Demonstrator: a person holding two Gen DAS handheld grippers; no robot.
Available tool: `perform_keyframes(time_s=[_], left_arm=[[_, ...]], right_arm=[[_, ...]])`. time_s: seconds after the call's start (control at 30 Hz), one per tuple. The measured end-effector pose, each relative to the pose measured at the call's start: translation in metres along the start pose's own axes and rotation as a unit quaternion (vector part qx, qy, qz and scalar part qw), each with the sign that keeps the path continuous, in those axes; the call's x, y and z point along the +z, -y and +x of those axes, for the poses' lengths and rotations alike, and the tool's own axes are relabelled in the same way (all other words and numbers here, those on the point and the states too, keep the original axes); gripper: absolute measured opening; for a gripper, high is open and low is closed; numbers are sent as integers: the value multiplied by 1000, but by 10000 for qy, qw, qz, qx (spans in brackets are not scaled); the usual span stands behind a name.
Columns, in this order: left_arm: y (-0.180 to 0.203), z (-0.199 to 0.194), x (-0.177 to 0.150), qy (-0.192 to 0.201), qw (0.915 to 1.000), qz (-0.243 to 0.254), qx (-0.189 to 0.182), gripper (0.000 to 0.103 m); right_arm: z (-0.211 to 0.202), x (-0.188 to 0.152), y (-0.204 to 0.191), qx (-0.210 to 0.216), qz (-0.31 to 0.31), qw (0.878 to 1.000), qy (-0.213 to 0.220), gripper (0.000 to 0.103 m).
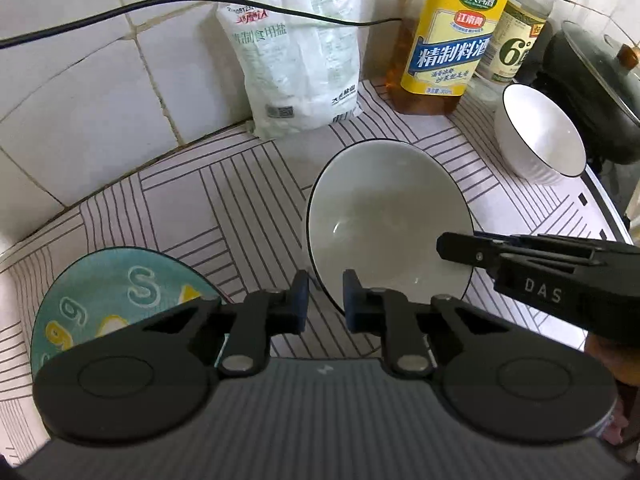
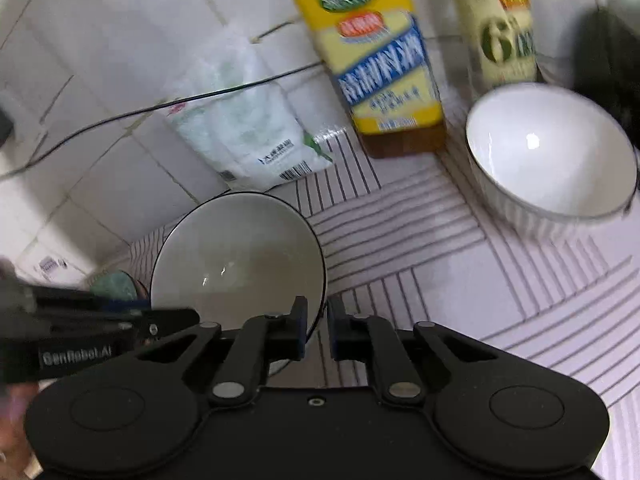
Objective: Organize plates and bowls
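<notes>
A grey-white bowl with a dark rim (image 1: 384, 220) is tilted up on the striped counter mat; it also shows in the right wrist view (image 2: 236, 256). My left gripper (image 1: 326, 300) has its jaws close together astride the bowl's near rim. My right gripper (image 2: 318, 328) is shut on the bowl's rim from the right; it shows in the left wrist view (image 1: 460, 248). A white ribbed bowl (image 1: 540, 136) stands upright at the back right, also in the right wrist view (image 2: 552, 152). A teal patterned plate (image 1: 112, 296) lies at the left, partly under my left gripper.
A salt bag (image 1: 296, 56), a yellow-labelled cooking wine bottle (image 1: 444, 40) and a vinegar bottle (image 1: 516, 36) stand against the tiled wall. A black pot with a glass lid (image 1: 592, 80) sits at the far right. A black cable (image 1: 120, 12) runs along the wall.
</notes>
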State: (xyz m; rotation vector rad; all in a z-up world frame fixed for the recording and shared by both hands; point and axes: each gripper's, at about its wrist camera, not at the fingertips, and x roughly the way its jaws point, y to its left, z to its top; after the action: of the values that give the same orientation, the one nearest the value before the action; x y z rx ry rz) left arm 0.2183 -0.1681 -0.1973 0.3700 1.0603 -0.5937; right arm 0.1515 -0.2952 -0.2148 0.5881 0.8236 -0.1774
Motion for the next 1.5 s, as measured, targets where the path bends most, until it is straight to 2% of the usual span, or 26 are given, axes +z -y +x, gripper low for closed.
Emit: perform_keyframes(time_s=[0.17, 0.47, 0.67, 0.8, 1.03, 1.23, 1.5], left_arm=[[2, -13, -2, 37, 10000, 0, -25, 16], [12, -67, -11, 244, 9996, 148, -37, 16], [17, -92, -29, 63, 9998, 41, -180, 16], [23, -102, -41, -80, 9998, 81, -138, 16], [30, -102, -63, -364, 9993, -12, -96, 16], [35, -90, -70, -646, 9979, -26, -90, 16], [41, -77, -73, -958, 9953, 95, 61, 16]], right_arm=[[-8, -3, -1, 54, 203, 9997, 97, 13], [-58, -3, -27, 113, -40, 9985, 528, 13], [-94, -16, -37, 242, -68, 9970, 738, 13], [-109, -31, -40, 280, -43, 9966, 780, 13], [-120, -58, -37, 392, -39, 9965, 736, 14], [-118, -71, -30, 433, -23, 9969, 661, 14], [-109, -81, -30, 236, -204, 9983, 491, 14]])
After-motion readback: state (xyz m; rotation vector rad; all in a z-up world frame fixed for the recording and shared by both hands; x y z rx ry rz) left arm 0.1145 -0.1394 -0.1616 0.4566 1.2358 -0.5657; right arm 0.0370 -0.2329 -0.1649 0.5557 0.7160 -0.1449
